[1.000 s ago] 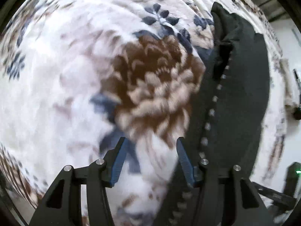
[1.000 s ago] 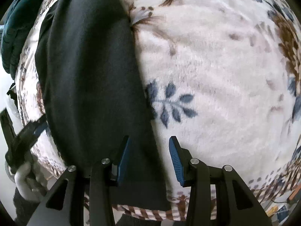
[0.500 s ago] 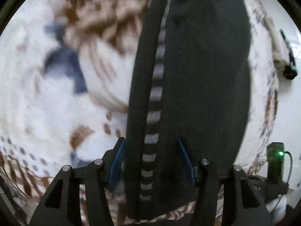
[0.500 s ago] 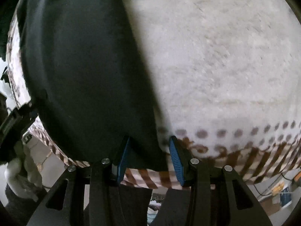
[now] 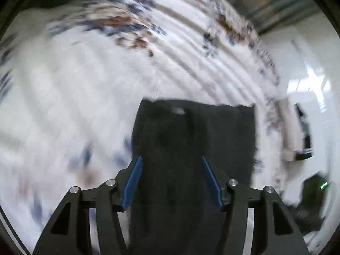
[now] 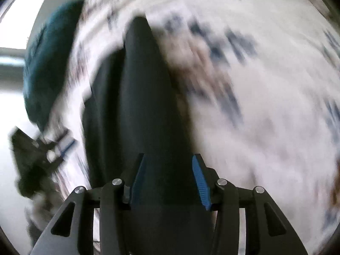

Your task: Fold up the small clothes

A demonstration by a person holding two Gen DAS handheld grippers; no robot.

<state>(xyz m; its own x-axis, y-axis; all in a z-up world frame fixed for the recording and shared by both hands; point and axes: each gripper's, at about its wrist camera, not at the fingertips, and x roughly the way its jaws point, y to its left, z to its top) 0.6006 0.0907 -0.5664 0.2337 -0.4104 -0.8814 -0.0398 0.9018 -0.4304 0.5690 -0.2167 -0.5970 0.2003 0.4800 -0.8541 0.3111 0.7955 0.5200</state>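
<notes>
2 grippers appear, 1 in each wrist view, and both frames are smeared by motion blur. The left gripper [image 5: 171, 178] has its blue-padded fingers [image 5: 132, 183] spread wide, with the dark garment [image 5: 191, 140] filling the gap between them and running down past the bottom of the view. Whether the pads actually press on the cloth cannot be told: the fabric lies between them but the fingers look well apart. The far edge of the garment ends in a fairly straight line on the white floral blanket [image 5: 74, 89], which covers most of the left view.

In the right wrist view, the right gripper [image 6: 170, 177] also shows its fingers [image 6: 200, 182] spread, with the same dark garment [image 6: 144, 97] passing between them as a tall fold that narrows toward the top. A 2nd, flatter layer of the garment lies just beside this fold on its left. Again the grip cannot be confirmed. The floral blanket [image 6: 265, 106] fills the right side. A dark teal cloth [image 6: 48, 59] sits at the blanket's far left edge, and the other gripper [image 6: 42, 148] shows, blurred, low on the left.
</notes>
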